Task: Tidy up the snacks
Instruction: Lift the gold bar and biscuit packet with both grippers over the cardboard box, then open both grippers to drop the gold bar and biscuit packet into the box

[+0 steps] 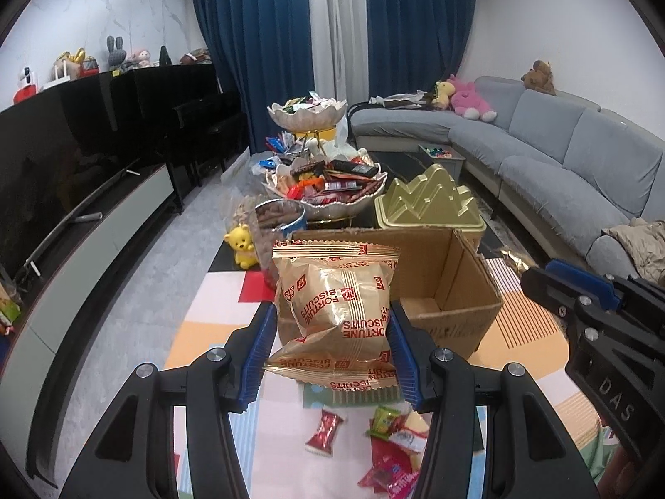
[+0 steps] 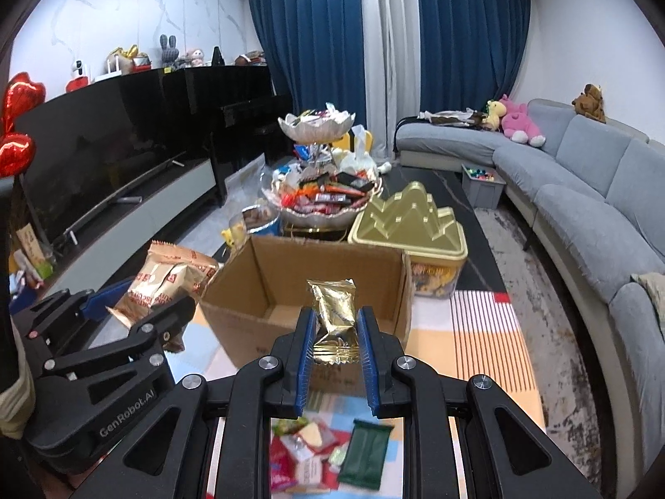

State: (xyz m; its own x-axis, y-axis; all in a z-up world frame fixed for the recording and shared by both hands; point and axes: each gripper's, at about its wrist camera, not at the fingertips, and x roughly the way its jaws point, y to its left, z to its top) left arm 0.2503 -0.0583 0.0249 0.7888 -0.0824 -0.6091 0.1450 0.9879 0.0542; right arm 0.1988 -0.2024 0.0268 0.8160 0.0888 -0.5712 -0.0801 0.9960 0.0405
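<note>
From the left wrist view, my left hand-held gripper [image 1: 332, 353] is closed about halfway onto a Fortune Biscuits packet [image 1: 338, 303], the blue pads pressing its two sides. The packet stands with its long axis running away from me, up toward the cardboard box [image 1: 449, 287], which sits just ahead and slightly to the right with its top open. Loose snacks [image 1: 386, 445] lie on the colourful mat below the jaws. The right hand-held gripper [image 1: 582, 307] shows at the right edge.

From the right wrist view, my right hand-held gripper [image 2: 334, 341] is nearly closed on a small gold wrapper [image 2: 334, 316], held upright. The box [image 2: 307, 287] lies straight ahead, its open mouth just beyond the wrapper, so I judge this hand to be the nearer one for a drop. The biscuit packet [image 2: 166, 282] hangs left of the box, just beside its wall
</note>
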